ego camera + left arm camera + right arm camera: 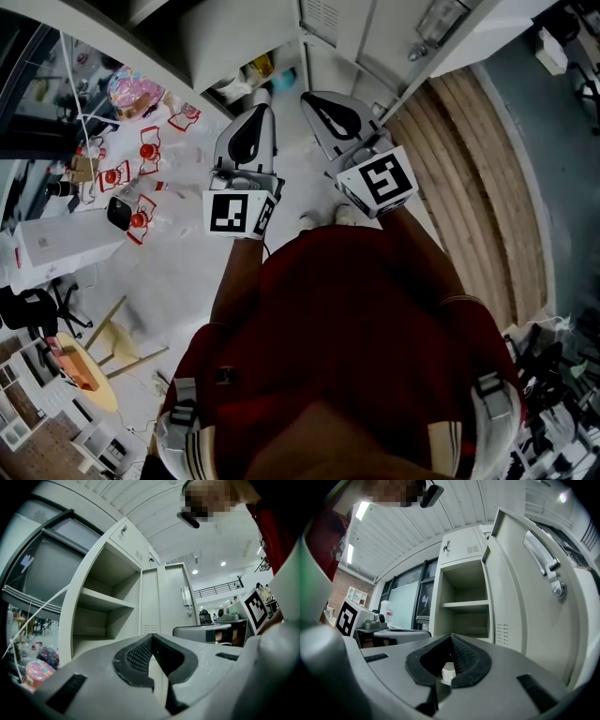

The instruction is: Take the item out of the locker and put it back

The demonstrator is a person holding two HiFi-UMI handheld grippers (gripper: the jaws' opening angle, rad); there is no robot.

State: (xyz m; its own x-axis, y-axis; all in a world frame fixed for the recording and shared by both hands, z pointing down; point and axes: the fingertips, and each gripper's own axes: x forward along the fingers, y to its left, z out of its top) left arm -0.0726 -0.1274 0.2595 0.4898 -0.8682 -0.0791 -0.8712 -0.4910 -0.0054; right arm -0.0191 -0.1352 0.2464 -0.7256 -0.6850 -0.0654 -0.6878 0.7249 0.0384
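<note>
Evidently your left gripper (pixel 151 639) and right gripper (pixel 451 638) are clenched, neither plainly holding anything; a yellow item (pixel 262 67) lies inside the open locker (pixel 464 605), as before removal or after return. Only your head view shows it; the right gripper view alone shows a small white piece (pixel 448 670) behind its pads

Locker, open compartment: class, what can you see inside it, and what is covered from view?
A shelf crosses the open locker; the spaces above and directly below it look bare. Anything lower down is covered by the right gripper.
</note>
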